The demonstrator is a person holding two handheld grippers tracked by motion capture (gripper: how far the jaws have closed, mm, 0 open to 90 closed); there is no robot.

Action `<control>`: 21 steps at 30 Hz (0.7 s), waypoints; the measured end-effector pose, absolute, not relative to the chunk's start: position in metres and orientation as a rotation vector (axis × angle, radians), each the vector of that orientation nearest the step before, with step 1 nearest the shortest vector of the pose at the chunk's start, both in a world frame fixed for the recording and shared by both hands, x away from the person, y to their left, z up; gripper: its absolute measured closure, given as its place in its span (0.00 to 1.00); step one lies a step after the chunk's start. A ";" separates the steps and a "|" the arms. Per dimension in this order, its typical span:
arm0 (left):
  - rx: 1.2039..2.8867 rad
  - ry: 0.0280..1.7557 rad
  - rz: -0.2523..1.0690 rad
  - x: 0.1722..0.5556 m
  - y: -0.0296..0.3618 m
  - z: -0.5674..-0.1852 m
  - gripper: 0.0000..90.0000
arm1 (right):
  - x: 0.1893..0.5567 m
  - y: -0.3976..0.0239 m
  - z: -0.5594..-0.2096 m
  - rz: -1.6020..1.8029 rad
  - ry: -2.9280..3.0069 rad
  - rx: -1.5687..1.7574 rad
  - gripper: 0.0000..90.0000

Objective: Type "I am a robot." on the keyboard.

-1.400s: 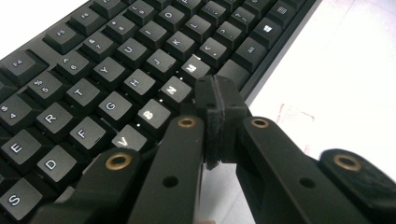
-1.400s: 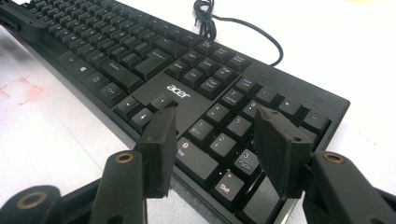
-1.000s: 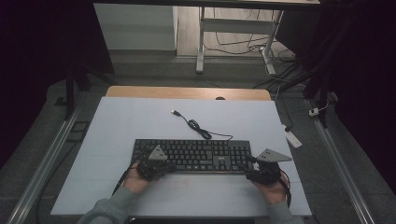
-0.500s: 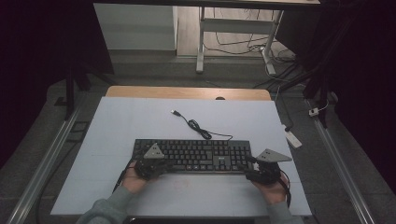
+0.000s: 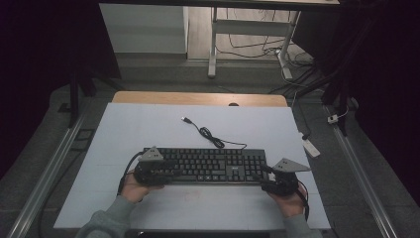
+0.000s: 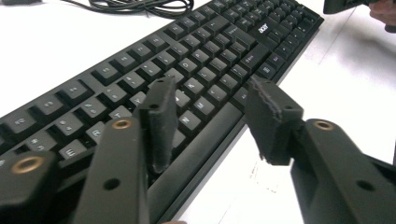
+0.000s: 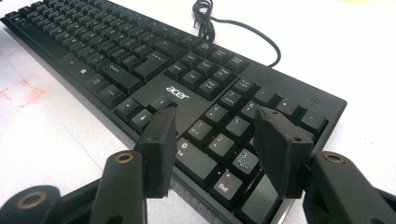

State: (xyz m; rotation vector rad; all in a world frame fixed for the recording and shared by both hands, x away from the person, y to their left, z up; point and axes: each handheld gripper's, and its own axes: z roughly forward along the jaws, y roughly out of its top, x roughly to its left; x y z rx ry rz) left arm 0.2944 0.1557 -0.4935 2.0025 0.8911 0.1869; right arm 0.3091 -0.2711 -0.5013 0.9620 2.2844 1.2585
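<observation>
A black keyboard (image 5: 208, 166) lies across the near half of the white table top (image 5: 148, 124), its cable (image 5: 210, 136) curling away behind it. My left gripper (image 5: 164, 173) is at the keyboard's left front corner. In the left gripper view its jaws (image 6: 210, 121) have just been opening and stand apart over the front edge and letter keys (image 6: 196, 60), with nothing pressed between them. My right gripper (image 5: 266, 181) is at the right front corner. Its jaws (image 7: 217, 140) hover open above the number pad (image 7: 224, 135).
The cable ends in a USB plug (image 5: 185, 119) lying loose on the white top. A wooden strip (image 5: 198, 97) borders the far edge. A white adapter (image 5: 310, 147) lies just off the right side, and metal rails (image 5: 49, 168) run along both sides.
The left gripper's jaws have opened and that hand has drawn slightly left and up from the keyboard's corner. The right gripper and the keyboard have stayed in place.
</observation>
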 end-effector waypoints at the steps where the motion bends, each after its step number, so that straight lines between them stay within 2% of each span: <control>1: 1.999 0.892 0.188 0.295 0.157 -0.493 0.55 | 0.309 -0.271 -0.501 1.259 2.285 0.963 0.55; 9: 1.984 0.910 0.213 0.295 0.162 -0.490 0.48 | 0.309 -0.272 -0.501 1.252 2.282 0.967 0.55; 21: 1.959 0.942 0.217 0.296 0.167 -0.489 0.47 | 0.309 -0.271 -0.502 1.254 2.287 0.960 0.55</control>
